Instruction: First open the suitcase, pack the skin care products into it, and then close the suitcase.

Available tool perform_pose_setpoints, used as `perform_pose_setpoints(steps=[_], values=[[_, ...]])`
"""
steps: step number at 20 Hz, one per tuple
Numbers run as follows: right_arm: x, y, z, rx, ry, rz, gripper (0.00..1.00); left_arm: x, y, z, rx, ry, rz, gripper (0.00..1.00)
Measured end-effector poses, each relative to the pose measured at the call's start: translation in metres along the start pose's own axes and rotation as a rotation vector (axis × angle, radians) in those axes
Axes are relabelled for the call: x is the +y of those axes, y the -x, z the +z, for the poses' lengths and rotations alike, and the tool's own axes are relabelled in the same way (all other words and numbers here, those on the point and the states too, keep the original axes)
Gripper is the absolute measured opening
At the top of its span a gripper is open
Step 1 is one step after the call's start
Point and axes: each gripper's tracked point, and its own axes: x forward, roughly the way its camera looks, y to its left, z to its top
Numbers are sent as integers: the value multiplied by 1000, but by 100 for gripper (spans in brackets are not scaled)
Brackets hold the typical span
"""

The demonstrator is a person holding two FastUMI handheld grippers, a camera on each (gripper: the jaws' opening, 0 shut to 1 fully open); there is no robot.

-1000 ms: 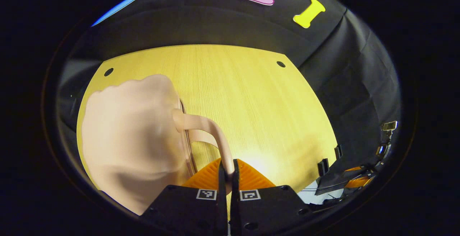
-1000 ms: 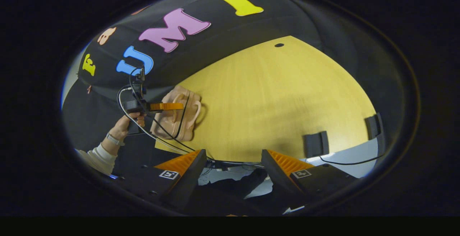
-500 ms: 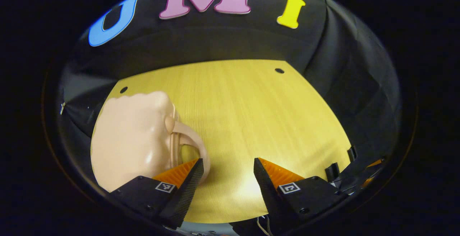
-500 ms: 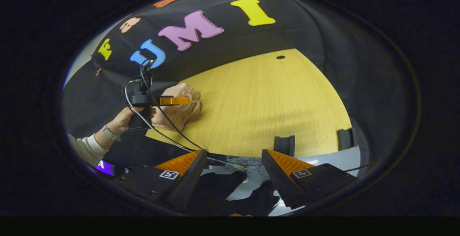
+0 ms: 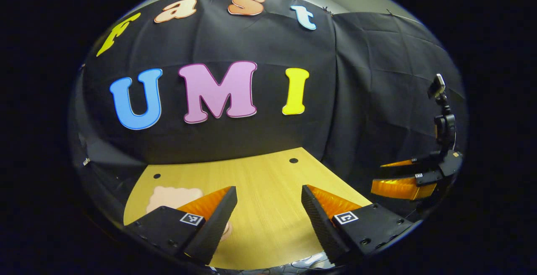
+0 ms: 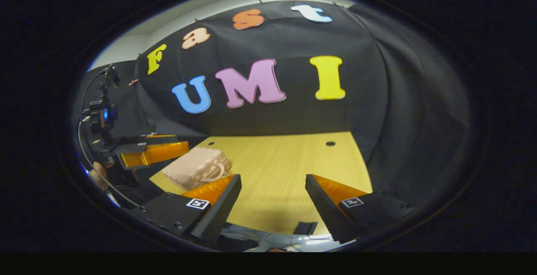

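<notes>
The pale pink suitcase (image 6: pixel 194 170) lies shut on the yellow table (image 6: pixel 285 170) near its left front corner, with its handle (image 6: pixel 214 171) toward the table's middle. In the left gripper view a bit of the suitcase (image 5: pixel 170 196) peeks out behind my left finger. My left gripper (image 5: pixel 268 189) is open, held above the table and apart from the case. My right gripper (image 6: pixel 272 177) is open too, with nothing between its fingers. The left gripper (image 6: pixel 153 149) hovers left of the case in the right gripper view. The right gripper (image 5: pixel 398 178) hangs off the table's right side in the left gripper view.
The black cloth wall (image 5: pixel 260 132) rises right behind the table and wraps its right side. A hand (image 6: pixel 98 175) and a cable (image 6: pixel 90 157) sit behind the left gripper. Two small dark holes (image 6: pixel 330 143) mark the table's far edge.
My left gripper let go of the suitcase handle, opened and drew back and up. Both grippers tilted upward, so the wall now fills most of each view.
</notes>
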Motion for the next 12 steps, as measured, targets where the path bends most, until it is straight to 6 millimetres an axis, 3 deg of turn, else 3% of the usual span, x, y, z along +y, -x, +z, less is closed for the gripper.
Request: perform_pose_setpoints(steps=[2, 5, 8, 10, 12], values=[[13, -7, 48, -126, 33, -14, 97, 6, 12, 15, -44, -23, 29, 97], [26, -17, 89, -254, 88, -47, 96, 21, 29, 38, -97, -35, 66, 97], [44, -20, 116, -335, 146, -51, 97, 40, 45, 70, -199, -74, 117, 97], [60, -18, 131, -367, 148, -28, 93, 37, 54, 84, -250, -55, 125, 97], [62, -16, 145, -390, 149, -27, 89, 33, 56, 90, -272, -50, 104, 97]])
